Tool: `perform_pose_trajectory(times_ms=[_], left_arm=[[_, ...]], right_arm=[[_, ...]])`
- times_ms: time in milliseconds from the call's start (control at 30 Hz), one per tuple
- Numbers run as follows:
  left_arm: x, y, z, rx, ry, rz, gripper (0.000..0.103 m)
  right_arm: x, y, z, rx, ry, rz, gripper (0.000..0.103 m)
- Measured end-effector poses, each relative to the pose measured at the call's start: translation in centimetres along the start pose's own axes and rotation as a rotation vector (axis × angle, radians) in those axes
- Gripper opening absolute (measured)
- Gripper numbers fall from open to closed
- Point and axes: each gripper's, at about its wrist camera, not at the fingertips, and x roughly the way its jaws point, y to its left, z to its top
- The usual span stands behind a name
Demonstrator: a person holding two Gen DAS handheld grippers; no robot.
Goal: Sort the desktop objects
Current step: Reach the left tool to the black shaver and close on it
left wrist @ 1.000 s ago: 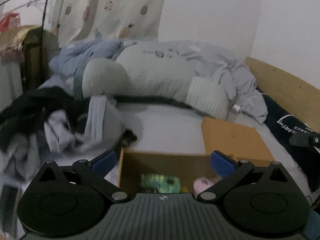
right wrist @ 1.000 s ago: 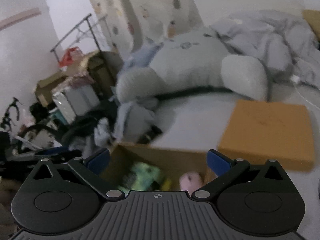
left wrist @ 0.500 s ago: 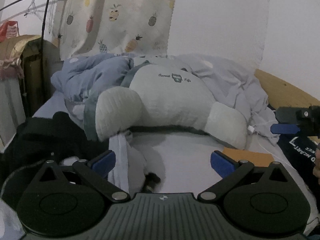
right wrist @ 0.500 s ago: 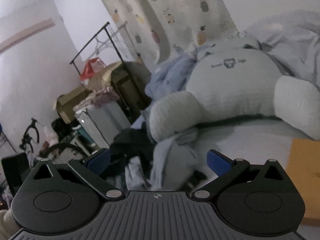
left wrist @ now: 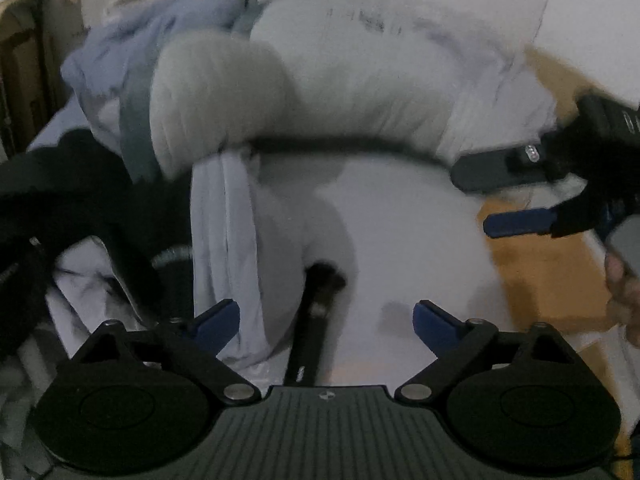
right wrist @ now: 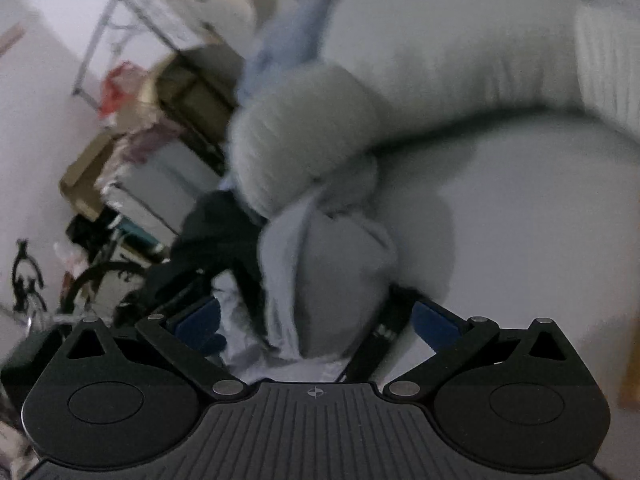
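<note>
Grippers are both hanging over a bed with nothing in them, and everything is pretty smeared with blur. Left gripper [left wrist: 326, 316] has its blue fingers spread wide apart, nothing between them but pale sheet [left wrist: 408, 240] and a dark flat strap-like thing [left wrist: 310, 340] that lies on the mattress and runs under a fold of light blue cloth [left wrist: 228, 248]. Right gripper [right wrist: 316, 320] is spread the same way, looking down at a grey-blue bundle of cloth [right wrist: 340, 280] with the same kind of dark strap [right wrist: 378, 340] poking out beside it. You can also catch the right gripper from the left wrist view, at the right edge of the bed, one dark finger above one blue finger with a clear gap between them, sitting just above an orange-brown cardboard piece [left wrist: 548, 276]. A big pale plush pillow [left wrist: 340, 92] lies across the far side of the bed, with a rumpled blue blanket [left wrist: 120, 52] behind it toward the far left corner. Black clothing [left wrist: 60, 200] is heaped at the left edge. Off the bed in the right wrist view there's a clothes rack [right wrist: 116, 40] and cluttered boxes [right wrist: 92, 172] against the wall. As for actual desktop objects to sort, I can't make any out here.
</note>
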Motion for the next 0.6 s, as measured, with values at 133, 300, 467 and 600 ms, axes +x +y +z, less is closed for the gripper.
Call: perform_pose_trajectory(times_ms=[133, 300, 467, 600], left_arm=[[3.9, 0.8, -0.6, -0.008, 0.077, -0.012, 0.098], [7.5, 1.2, -1.6, -0.009, 0.132, -0.031, 0.098], [9.2, 1.3, -2.9, -0.025, 0.17, -0.056, 0.091], [10.0, 1.7, -4.1, -0.053, 0.226, -0.092, 0.074]], right_arm=[[4.8, -1.9, -0.4, 0.048, 0.097, -0.065, 0.094], [9.7, -3.4, -1.0, 0.049, 0.177, -0.158, 0.08], [13.2, -4.2, -1.2, 0.057, 0.24, -0.191, 0.066], [14.7, -4.5, -1.7, 0.056, 0.269, -0.195, 0.063]])
